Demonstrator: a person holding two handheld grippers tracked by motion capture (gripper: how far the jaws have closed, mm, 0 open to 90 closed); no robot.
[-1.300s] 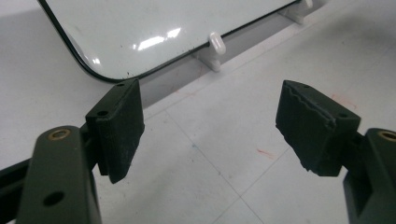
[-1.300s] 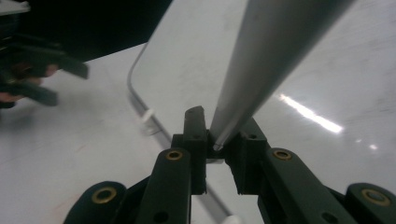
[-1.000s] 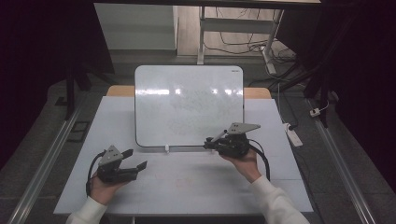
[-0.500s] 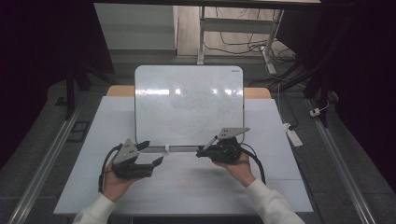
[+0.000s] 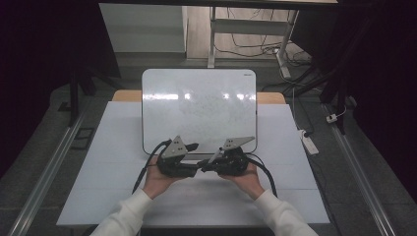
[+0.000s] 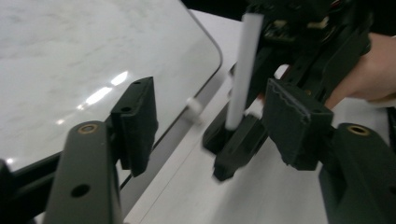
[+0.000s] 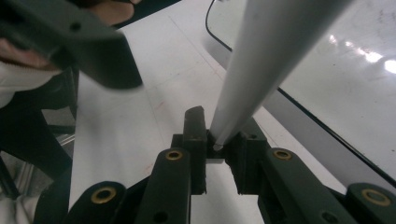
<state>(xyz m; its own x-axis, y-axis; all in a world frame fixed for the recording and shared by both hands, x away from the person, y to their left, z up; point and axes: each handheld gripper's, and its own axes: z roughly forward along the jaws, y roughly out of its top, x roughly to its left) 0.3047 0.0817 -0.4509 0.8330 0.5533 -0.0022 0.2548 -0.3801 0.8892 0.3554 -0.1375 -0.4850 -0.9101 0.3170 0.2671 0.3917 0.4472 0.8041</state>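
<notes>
A white marker (image 6: 243, 70) is gripped at one end by my right gripper (image 7: 217, 140), which is shut on it; the marker's barrel (image 7: 275, 56) runs up and away from those jaws. My left gripper (image 6: 210, 116) stands face to face with the right one, its jaws on either side of the marker. They have just been closing, and neither pad (image 6: 299, 126) touches the barrel. In the high view the left gripper (image 5: 195, 158) and right gripper (image 5: 211, 164) meet at the near edge of the whiteboard (image 5: 196, 98), which lies flat.
The whiteboard rests on a table covered with a white sheet (image 5: 113, 147). A power strip (image 5: 307, 140) and cables lie on the floor at the right. Metal rails (image 5: 44, 172) run along both sides of the table.
My left hand has swung right and risen from the table's left front to meet the right gripper. Its jaws have narrowed. The right hand has edged left with the marker.
</notes>
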